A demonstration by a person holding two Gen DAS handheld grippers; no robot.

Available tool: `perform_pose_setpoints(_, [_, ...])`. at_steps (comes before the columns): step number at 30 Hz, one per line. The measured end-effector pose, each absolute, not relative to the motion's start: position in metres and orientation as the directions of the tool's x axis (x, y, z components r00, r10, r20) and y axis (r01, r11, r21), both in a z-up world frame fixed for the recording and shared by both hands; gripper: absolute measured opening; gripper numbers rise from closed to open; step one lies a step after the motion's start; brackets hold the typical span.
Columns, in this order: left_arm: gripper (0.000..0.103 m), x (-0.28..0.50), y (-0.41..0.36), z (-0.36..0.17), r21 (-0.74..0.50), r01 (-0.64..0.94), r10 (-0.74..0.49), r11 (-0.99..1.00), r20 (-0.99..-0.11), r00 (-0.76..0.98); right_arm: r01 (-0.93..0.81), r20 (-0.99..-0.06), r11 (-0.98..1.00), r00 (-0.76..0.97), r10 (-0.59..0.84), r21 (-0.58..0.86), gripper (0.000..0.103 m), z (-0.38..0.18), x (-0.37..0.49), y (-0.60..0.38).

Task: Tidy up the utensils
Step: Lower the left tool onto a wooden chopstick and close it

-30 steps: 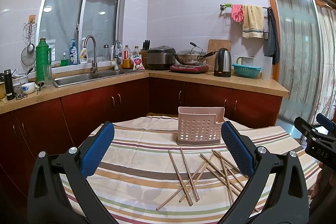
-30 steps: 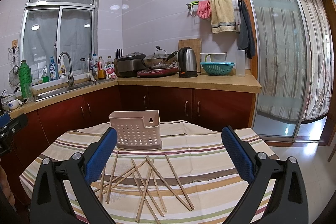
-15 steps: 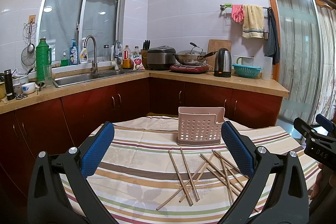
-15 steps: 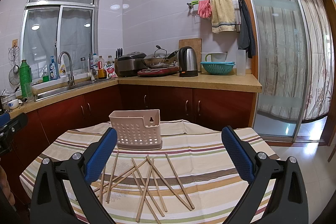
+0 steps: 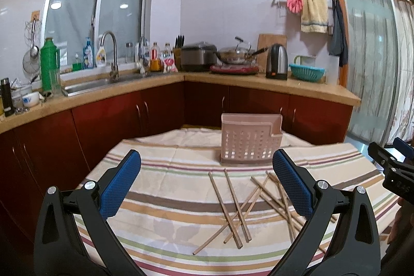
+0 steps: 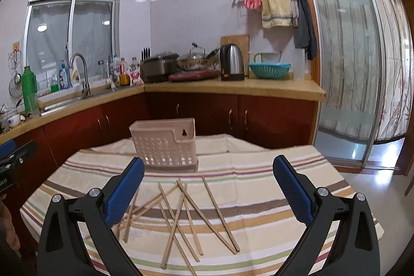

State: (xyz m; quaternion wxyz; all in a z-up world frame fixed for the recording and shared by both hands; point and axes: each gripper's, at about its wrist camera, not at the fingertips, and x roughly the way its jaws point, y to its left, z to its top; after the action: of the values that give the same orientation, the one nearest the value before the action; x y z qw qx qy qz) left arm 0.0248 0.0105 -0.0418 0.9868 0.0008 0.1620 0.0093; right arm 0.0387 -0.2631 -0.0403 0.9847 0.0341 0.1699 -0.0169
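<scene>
Faintly, "DAS"-like lettering on the right tool [image 5: 396,173].

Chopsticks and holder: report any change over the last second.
No visible change. The chopsticks lie scattered on the striped cloth in front of the holder, none picked up. The left gripper and the right gripper hover open above the table as before.
</scene>
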Motion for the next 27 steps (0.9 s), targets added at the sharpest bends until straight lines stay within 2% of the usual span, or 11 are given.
perform_pose_setpoints(12, [0.098, 0.08, 0.005, -0.131, 0.023, -0.012, 0.023, 1.0, -0.565, 0.825, 0.044, -0.502, 0.992, 0.865, 0.023, 0.121, 0.097, -0.11, 0.074, -0.285])
perform_pose_setpoints(21, [0.074, 0.103, -0.013, -0.182, 0.023, 0.023, 0.0, 0.999, -0.701, 0.713, 0.042, -0.555, 0.986, 0.83, 0.057, 0.163, 0.097, -0.138, 0.09, -0.293])
perform_pose_setpoints(25, [0.061, 0.107, -0.016, -0.193, 0.017, 0.036, -0.013, 0.999, -0.728, 0.685, 0.046, -0.565, 0.983, 0.822, 0.063, 0.177, 0.097, -0.145, 0.093, -0.296])
perform_pose_setpoints(27, [0.06, 0.108, -0.018, -0.196, 0.022, 0.045, -0.014, 0.999, -0.734, 0.679, 0.049, -0.572, 0.982, 0.817, 0.067, 0.184, 0.097, -0.146, 0.096, -0.297])
